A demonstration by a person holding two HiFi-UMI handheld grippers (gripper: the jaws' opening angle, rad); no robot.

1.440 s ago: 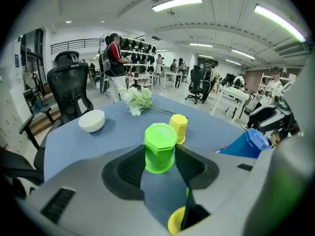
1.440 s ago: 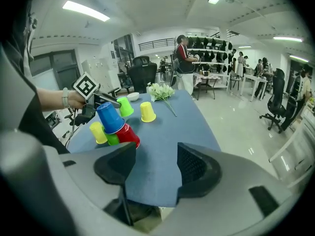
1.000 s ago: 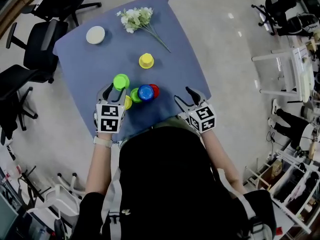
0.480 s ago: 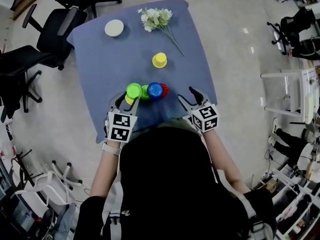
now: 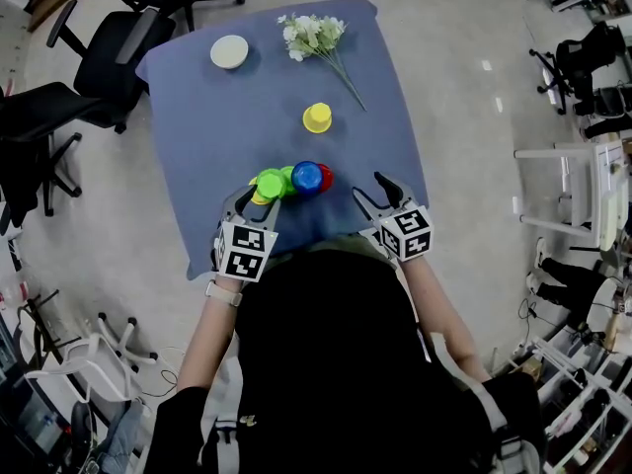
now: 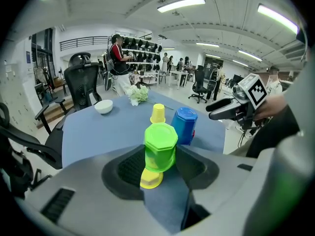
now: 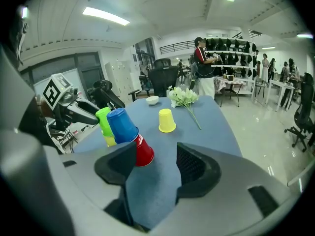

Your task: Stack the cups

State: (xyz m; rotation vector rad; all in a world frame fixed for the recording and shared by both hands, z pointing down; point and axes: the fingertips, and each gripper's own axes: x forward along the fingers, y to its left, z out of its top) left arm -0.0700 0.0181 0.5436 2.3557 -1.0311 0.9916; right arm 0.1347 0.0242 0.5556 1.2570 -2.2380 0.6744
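The bright green plastic cup [image 6: 160,146] is upside down between the pads of the left tongs [image 6: 160,166], which grip it on both sides. Under its rim shows the lower part of a yellow plastic cup [image 6: 151,179], also upside down, standing on the blue cloth-covered counter [image 5: 217,117] near its front edge. Whether the green cup is fully seated on the yellow one cannot be made out.

Just beside this pair is a blue plastic cup [image 7: 122,124], upside down and tilted, sitting over a red plastic cup [image 7: 143,152]. The right tongs [image 7: 155,168] are spread wide with only cloth between them, and the red cup stands just beyond their left pad, not touching it.

Farther back, a second yellow cup [image 5: 317,118] stands alone upside down. A sprig of white artificial flowers [image 5: 316,36] lies behind it. A small white bowl [image 5: 229,51] sits at the far left corner, its inside plain white.
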